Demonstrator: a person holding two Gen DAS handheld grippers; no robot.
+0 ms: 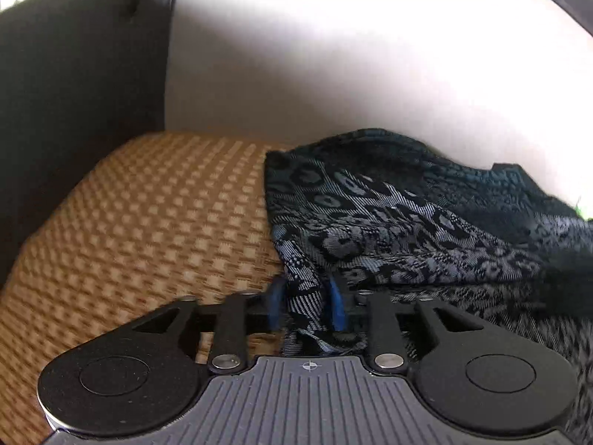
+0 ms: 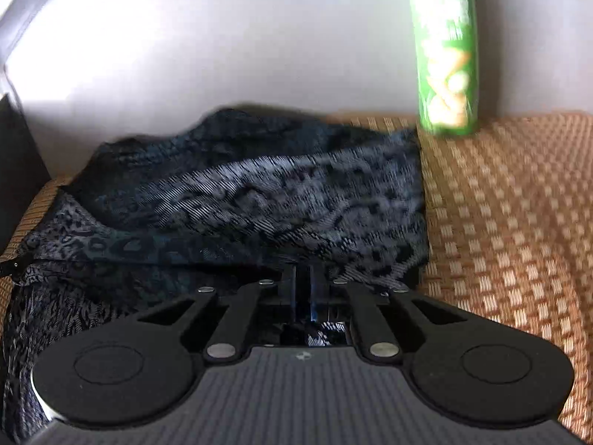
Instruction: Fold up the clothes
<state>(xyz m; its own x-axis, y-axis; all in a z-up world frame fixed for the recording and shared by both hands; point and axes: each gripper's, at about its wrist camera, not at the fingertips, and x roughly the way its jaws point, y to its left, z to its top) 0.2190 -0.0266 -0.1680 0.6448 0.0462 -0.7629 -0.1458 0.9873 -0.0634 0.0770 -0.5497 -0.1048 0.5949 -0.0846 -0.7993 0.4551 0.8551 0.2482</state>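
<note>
— Jaws first: your left gripper (image 1: 307, 307) stands apart around a fold of the dark leopard-patterned knit garment (image 1: 389, 230); your right gripper (image 2: 304, 296) is nearly together on its edge.

— Progress?

— Garment lies bunched on the woven tan mat (image 1: 148, 222); folding looks barely begun.

Bright glare washes the wall (image 1: 370, 55); fisheye-bent edges, slight motion blur
</note>
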